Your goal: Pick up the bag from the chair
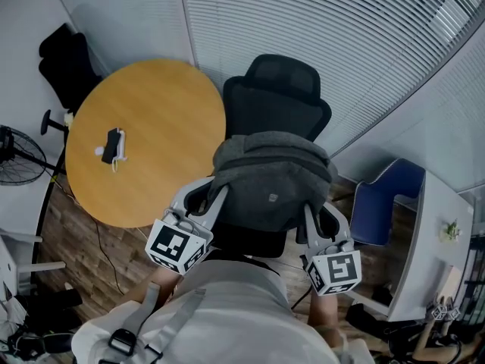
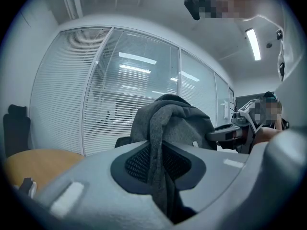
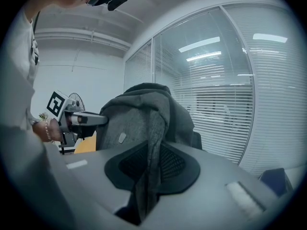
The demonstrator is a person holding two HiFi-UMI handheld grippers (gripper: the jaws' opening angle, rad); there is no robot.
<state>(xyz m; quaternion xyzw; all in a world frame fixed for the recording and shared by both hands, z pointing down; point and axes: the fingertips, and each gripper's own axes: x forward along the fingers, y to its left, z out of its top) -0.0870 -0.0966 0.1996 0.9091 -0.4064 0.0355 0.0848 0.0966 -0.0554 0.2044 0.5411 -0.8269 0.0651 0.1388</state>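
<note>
The round wooden table [image 1: 163, 112] bears a small black device [image 1: 114, 146].

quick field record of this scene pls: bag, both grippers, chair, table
bag: grey bag, soft fabric, held in front of the person
left gripper: jaws closed on a fold of the bag's left side
right gripper: jaws closed on a fold of the bag's right side
chair: black office chair, backrest showing behind the bag; seat hidden by it
bag on seat: cannot tell
table: round wooden table, left of the chair
on table: small black and white object
</note>
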